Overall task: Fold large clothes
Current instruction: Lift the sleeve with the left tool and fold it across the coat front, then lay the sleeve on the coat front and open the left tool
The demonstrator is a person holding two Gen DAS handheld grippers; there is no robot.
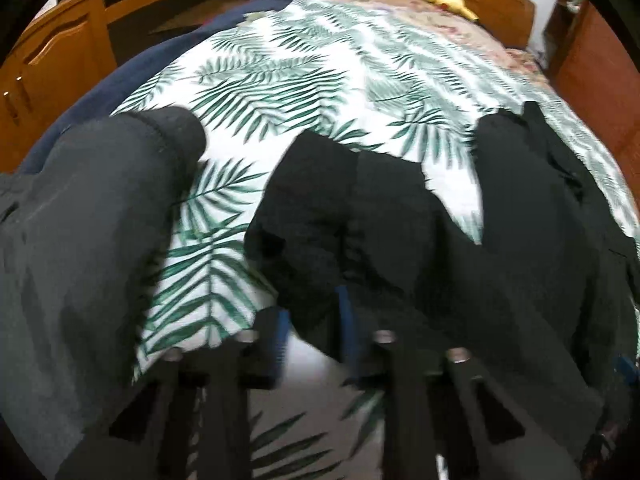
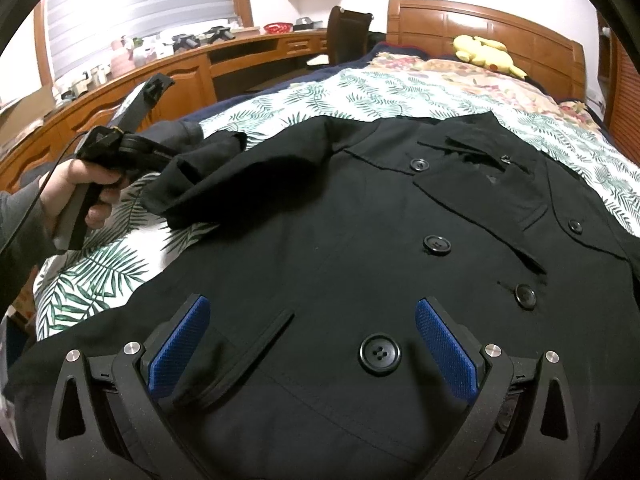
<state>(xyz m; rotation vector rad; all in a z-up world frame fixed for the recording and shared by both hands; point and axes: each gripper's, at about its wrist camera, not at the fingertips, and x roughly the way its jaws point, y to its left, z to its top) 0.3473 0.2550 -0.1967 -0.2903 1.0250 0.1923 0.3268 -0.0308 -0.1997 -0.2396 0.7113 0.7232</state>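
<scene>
A large black buttoned coat (image 2: 340,216) lies front up on the bed with the palm-leaf sheet (image 2: 360,92). My left gripper (image 1: 316,332) is shut on the coat's sleeve (image 1: 320,208) and holds its end lifted above the sheet; the right wrist view shows that gripper (image 2: 160,152) at the left with the sleeve (image 2: 200,176) bunched in it. My right gripper (image 2: 312,344) is open and empty, hovering low over the coat's lower front near a large button (image 2: 379,354) and a pocket flap.
A grey-sleeved arm (image 1: 80,240) fills the left of the left wrist view. A yellow plush toy (image 2: 486,54) lies by the wooden headboard (image 2: 480,24). A wooden desk (image 2: 180,68) with clutter runs along the left, and a chair (image 2: 348,32) stands at it.
</scene>
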